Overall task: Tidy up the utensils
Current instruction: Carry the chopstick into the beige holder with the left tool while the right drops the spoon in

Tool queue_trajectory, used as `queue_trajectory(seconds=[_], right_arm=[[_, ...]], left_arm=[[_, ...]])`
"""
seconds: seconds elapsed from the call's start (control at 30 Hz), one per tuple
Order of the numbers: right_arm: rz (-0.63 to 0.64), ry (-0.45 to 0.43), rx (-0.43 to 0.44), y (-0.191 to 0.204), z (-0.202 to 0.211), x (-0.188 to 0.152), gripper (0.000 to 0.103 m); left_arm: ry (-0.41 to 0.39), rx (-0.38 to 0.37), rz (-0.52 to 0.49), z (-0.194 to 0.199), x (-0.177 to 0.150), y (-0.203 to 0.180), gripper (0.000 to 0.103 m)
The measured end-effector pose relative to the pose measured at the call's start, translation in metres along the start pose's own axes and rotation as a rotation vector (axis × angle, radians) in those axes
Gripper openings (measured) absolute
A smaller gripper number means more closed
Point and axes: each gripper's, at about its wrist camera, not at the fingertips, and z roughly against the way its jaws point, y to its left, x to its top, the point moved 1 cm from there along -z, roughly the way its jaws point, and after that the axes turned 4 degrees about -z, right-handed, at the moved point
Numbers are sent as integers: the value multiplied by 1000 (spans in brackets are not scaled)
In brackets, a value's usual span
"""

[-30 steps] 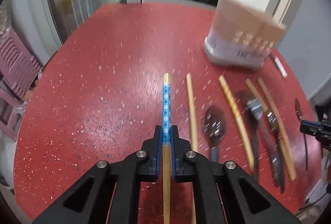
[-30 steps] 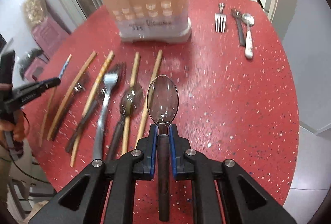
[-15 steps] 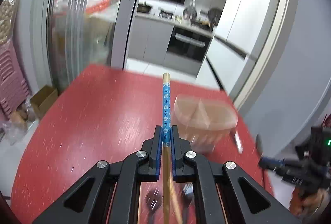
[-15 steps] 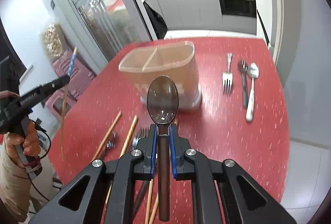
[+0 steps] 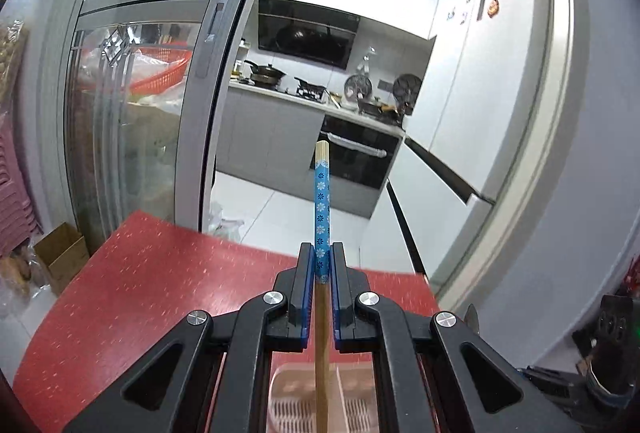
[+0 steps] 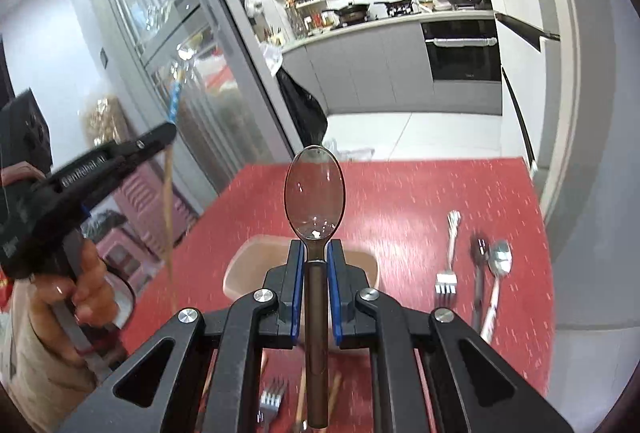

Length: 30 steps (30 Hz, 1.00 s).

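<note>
Kitchen cabinets, an oven and a stove fill the background beyond a red speckled counter (image 6: 400,201). On the left, a hand (image 6: 86,285) carries the left tongs (image 5: 322,269), their blue pads closed tight on a chopstick (image 5: 321,193) with a blue flowered band. It is pinched near its top so the long bare end hangs down, in my judgement ready to drop tip-first. Seen through those tongs, a pink holder (image 5: 292,401) with a divider and slotted floor sits right below, and the chopstick's lower end hangs over it.

Further right, the right tongs (image 6: 316,273) are clamped on a spoon (image 6: 315,189), gripped at the neck with the dark bowl pointing forward and the handle running back between the arms. The holder's rim shows just beyond their tips.

Toward the counter's right edge lie a fork (image 6: 449,257), a dark utensil (image 6: 479,273) and a white-handled spoon (image 6: 497,273), side by side, not yet collected. More cutlery, another fork among it, lies at the near edge, under the right tongs.
</note>
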Motion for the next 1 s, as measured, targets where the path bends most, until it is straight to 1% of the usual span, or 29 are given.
queue_trajectory(seconds=[0.17, 0.23, 0.33, 0.43, 0.53, 0.63, 0.83, 1.0], right_arm=[[-4, -71, 8, -1, -25, 24, 13], [-3, -102, 16, -1, -37, 33, 13], [7, -139, 8, -1, -52, 37, 13], [30, -157, -8, -1, -70, 32, 13], [55, -154, -12, 0, -85, 22, 13], [102, -151, -26, 3, -92, 13, 13], [158, -126, -44, 3, -90, -8, 13], [166, -103, -59, 0, -84, -20, 13]], left_arm=[[-61, 29, 22, -30, 4, 0, 32], [-92, 38, 26, -36, 4, 1, 32], [-133, 67, 7, -46, -4, 3, 32], [-144, 89, -28, -52, -17, 0, 32], [-122, 99, -62, -58, -32, -2, 32], [-90, 109, -97, -57, -47, -5, 32], [-24, 128, -166, -49, -70, -11, 32], [33, 156, -174, -47, -86, -9, 32]])
